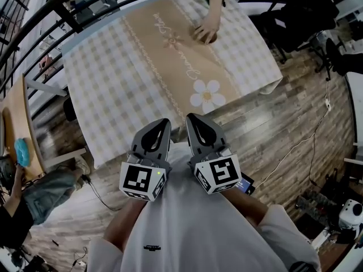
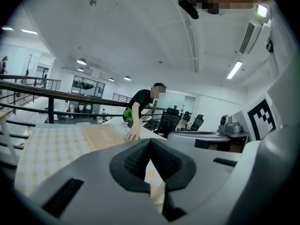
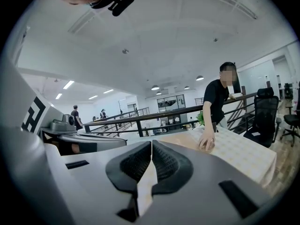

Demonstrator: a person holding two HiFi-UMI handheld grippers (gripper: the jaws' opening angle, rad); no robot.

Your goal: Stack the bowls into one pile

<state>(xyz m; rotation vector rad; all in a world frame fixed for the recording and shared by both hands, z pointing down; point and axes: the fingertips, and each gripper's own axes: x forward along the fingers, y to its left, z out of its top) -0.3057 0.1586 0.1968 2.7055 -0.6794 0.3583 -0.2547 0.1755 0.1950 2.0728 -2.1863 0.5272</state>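
No bowl shows plainly in any view. A table (image 1: 113,78) under a checked cloth, with a beige runner and a daisy print (image 1: 207,95), lies ahead of me. At its far side another person's hand (image 1: 205,32) rests on the runner, and whether it covers something I cannot tell. That person (image 3: 216,102) leans over the table (image 3: 243,153) in the right gripper view and also stands as a person (image 2: 143,104) in the left gripper view. My left gripper (image 1: 160,123) and right gripper (image 1: 195,119) are held side by side near my chest, over the table's near edge. Both are shut with nothing in them.
A dark railing (image 1: 51,10) runs behind the table on the left. Office chairs (image 1: 300,16) stand at the far right on the wooden floor. A cable (image 1: 300,146) trails across the floor. A seated person (image 1: 28,203) is at the lower left, beside a side table with a teal object (image 1: 21,151).
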